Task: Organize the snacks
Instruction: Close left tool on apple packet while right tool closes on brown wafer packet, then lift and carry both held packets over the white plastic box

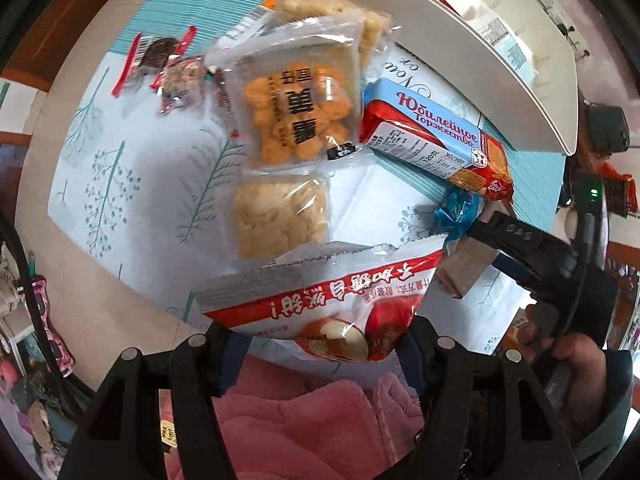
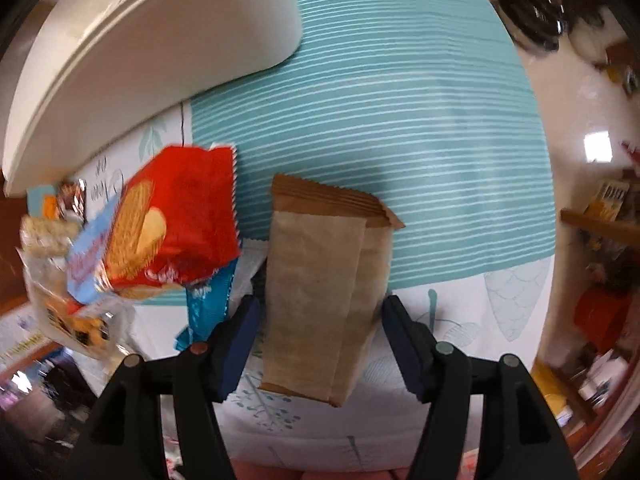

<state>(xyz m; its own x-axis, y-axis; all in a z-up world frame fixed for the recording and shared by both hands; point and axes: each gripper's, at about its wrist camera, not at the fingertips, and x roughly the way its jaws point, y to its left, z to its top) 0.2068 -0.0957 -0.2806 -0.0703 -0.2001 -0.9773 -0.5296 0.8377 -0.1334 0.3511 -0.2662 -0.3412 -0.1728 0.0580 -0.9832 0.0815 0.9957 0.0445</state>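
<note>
Snacks mostly lie loose on my tablecloth [image 1: 132, 184] beside the white bin [image 1: 460, 40], which I think holds just a few, so lots is left. My left gripper [image 1: 320, 340] has its fingers apart around the apple bag [image 1: 320, 304], and my right gripper [image 2: 318, 340] sits apart around the brown packet [image 2: 320, 280], not squeezing yet.

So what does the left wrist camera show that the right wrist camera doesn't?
Only the left wrist view shows the left gripper with an apple snack bag between its fingers, and the dark red-edged candies at the far edge of the tablecloth.

Only the right wrist view shows the whole brown packet between the right gripper's open fingers.

Both show the red and blue biscuit pack, the blue candy wrapper and the white bin.
</note>
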